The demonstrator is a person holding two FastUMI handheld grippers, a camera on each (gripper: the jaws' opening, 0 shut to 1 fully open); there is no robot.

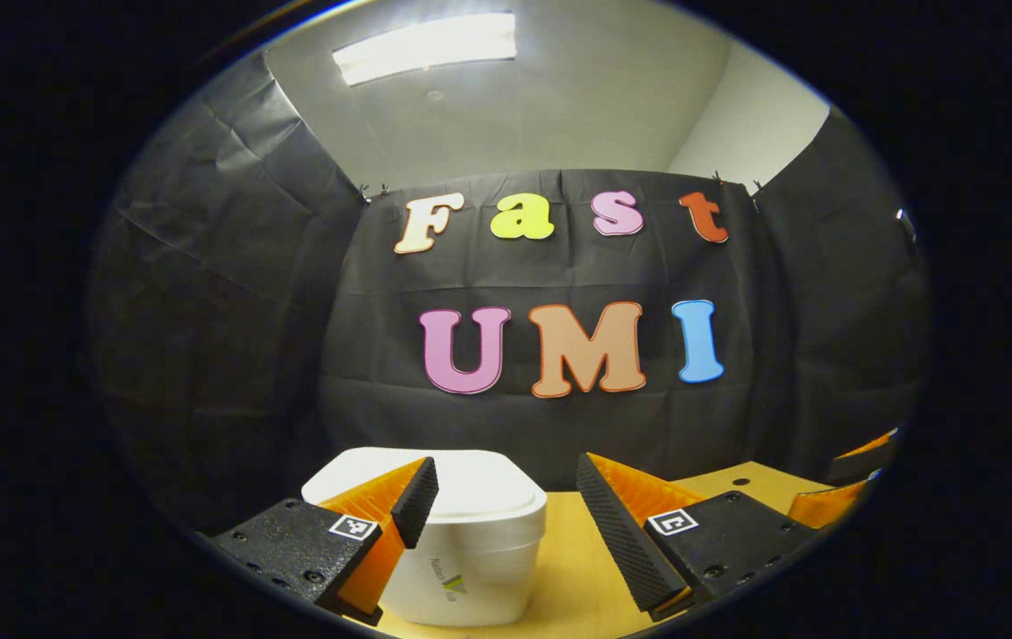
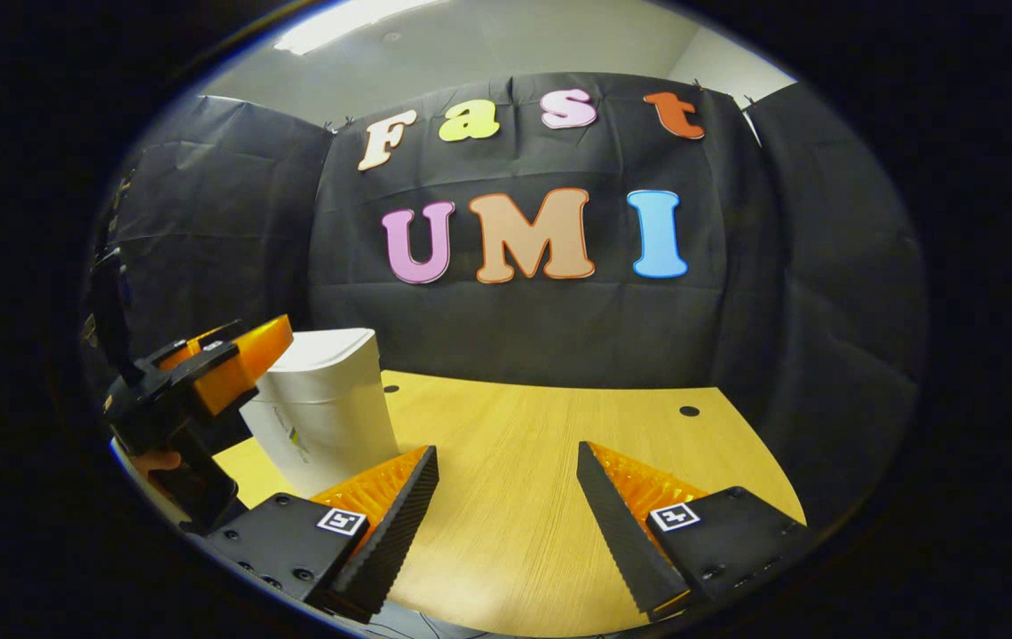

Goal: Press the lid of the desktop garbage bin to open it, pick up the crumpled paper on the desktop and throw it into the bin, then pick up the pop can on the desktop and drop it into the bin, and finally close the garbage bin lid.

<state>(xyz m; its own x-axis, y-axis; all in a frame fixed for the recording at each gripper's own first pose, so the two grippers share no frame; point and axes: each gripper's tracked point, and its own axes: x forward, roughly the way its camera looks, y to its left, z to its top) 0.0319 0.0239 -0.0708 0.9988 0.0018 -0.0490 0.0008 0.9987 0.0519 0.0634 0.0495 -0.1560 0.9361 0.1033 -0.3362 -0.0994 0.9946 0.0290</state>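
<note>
The white desktop bin (image 1: pixel 470 541) stands just ahead of my left gripper (image 1: pixel 506 501), its lid (image 1: pixel 479 484) down flat. That gripper is open, its left finger in front of the lid's near corner and its right finger over bare table. In the right gripper view the bin (image 2: pixel 328 417) stands at the left on the wooden table (image 2: pixel 541 461). The left gripper (image 2: pixel 204 377), held by a hand (image 2: pixel 158 461), hovers beside the bin's top. My right gripper (image 2: pixel 506 484) is open over bare wood, to the right of the bin and apart from it.
Black cloth walls close the table in at the back and on both sides. Small dark holes (image 2: pixel 690 411) dot the tabletop near the back. Part of the right gripper (image 1: pixel 857 484) shows at the far right of the left gripper view.
</note>
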